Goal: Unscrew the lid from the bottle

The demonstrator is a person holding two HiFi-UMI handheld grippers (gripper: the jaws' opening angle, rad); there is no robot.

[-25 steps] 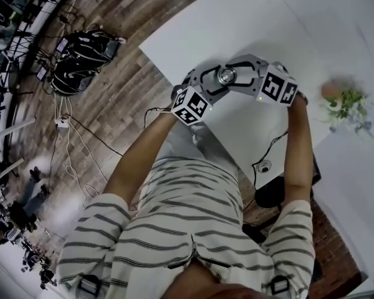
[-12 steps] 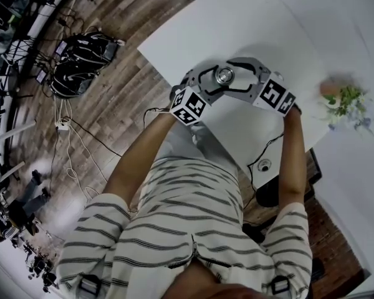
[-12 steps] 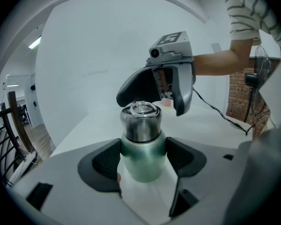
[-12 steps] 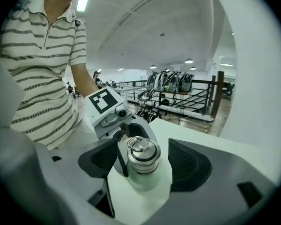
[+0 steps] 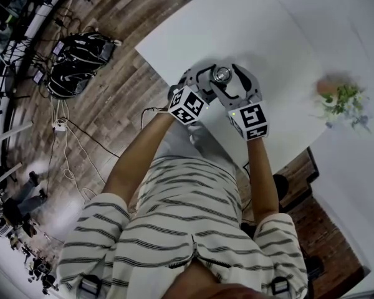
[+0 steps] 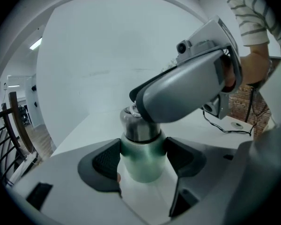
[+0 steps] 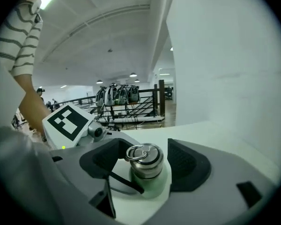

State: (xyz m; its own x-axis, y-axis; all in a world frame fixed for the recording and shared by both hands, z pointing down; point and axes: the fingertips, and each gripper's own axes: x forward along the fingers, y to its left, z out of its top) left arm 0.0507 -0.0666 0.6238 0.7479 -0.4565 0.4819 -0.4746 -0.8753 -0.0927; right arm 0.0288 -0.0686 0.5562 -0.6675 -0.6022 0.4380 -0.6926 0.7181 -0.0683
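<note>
The left gripper (image 6: 143,159) pinches the green bottle (image 6: 141,170) by its body; the right gripper (image 7: 146,167) is closing its jaws round the steel lid (image 7: 144,156), not yet touching. A weak or off-centre bite may slip on it — or turn the bottle itself.

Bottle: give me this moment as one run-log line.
left gripper: shut on bottle | right gripper: jaws closing around lid, gaps both sides | lid: on bottle | bottle: upright on table
</note>
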